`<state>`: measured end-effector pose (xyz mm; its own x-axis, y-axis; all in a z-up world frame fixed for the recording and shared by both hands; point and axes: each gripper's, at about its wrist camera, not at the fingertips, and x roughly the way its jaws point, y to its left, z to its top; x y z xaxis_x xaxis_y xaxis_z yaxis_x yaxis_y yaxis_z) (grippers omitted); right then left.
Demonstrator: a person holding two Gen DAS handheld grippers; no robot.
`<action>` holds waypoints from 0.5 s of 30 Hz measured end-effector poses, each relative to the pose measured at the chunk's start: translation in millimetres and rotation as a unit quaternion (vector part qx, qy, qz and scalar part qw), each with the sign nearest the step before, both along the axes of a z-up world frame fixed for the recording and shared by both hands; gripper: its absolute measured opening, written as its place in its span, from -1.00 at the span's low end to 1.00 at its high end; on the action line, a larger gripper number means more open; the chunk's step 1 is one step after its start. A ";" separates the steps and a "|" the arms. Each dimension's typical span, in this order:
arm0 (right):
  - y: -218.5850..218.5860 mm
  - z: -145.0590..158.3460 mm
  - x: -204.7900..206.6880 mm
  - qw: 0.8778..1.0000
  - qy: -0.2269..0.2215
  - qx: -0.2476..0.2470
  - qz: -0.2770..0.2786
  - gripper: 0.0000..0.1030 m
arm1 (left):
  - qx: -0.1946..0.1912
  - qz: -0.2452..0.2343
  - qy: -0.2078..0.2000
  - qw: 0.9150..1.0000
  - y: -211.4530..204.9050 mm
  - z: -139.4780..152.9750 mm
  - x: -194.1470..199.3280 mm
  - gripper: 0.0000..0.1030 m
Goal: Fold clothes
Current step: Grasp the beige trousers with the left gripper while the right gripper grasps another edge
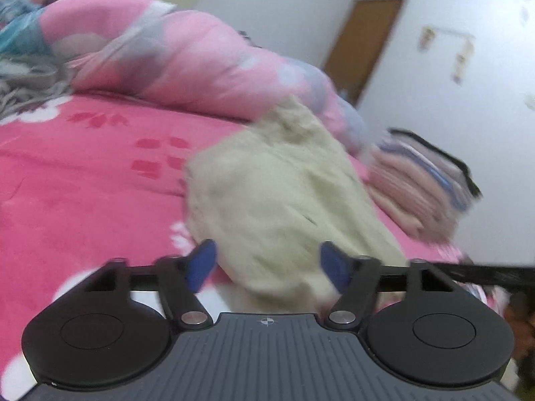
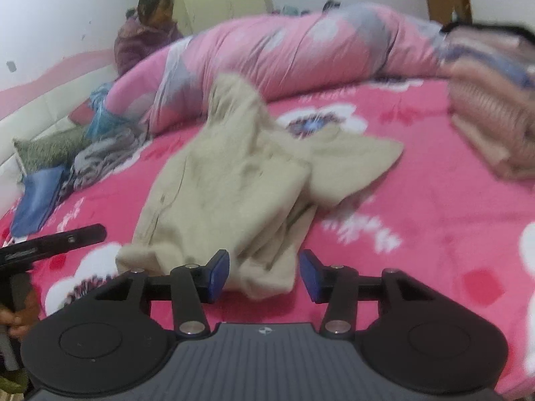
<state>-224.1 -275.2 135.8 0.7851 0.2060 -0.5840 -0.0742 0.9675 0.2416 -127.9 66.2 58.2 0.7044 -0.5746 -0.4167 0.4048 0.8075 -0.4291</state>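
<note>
A beige garment [image 2: 230, 180] lies crumpled on the pink flowered bedsheet [image 2: 434, 220]; it also shows in the left wrist view [image 1: 277, 193]. My left gripper [image 1: 267, 267] is open, its blue pads on either side of the garment's near edge, not clamped. My right gripper [image 2: 264, 275] is open, with the garment's near hem lying between its blue pads. The left gripper's black body [image 2: 53, 240] shows at the left of the right wrist view. Both views are blurred.
A rolled pink and grey quilt [image 2: 301, 46] lies across the back of the bed. A stack of folded clothes [image 2: 495, 100] sits at the right; it also shows in the left wrist view [image 1: 421, 183]. A person [image 2: 147, 30] sits far left. A blue pouch [image 2: 36, 200] and grey clothes [image 2: 100, 157] lie left.
</note>
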 end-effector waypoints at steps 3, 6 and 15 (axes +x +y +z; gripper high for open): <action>-0.3 15.9 8.4 1.000 -0.024 0.010 0.000 0.13 | -0.036 0.017 0.049 0.998 3.1 -7.6 34.7 0.95; 13.9 25.1 37.1 0.999 -0.043 0.007 0.016 0.32 | -0.071 0.014 0.081 0.994 0.2 -19.1 64.0 0.92; 48.6 15.7 135.7 0.999 -0.041 -0.015 0.011 0.14 | -0.089 -0.019 0.051 0.995 -19.7 -26.2 63.7 -0.63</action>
<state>-88.5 -226.5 151.5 0.8265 0.2071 -0.5234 -0.1134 0.9720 0.2056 -64.2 46.5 32.1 0.6399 -0.6710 -0.3746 0.3810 0.7003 -0.6037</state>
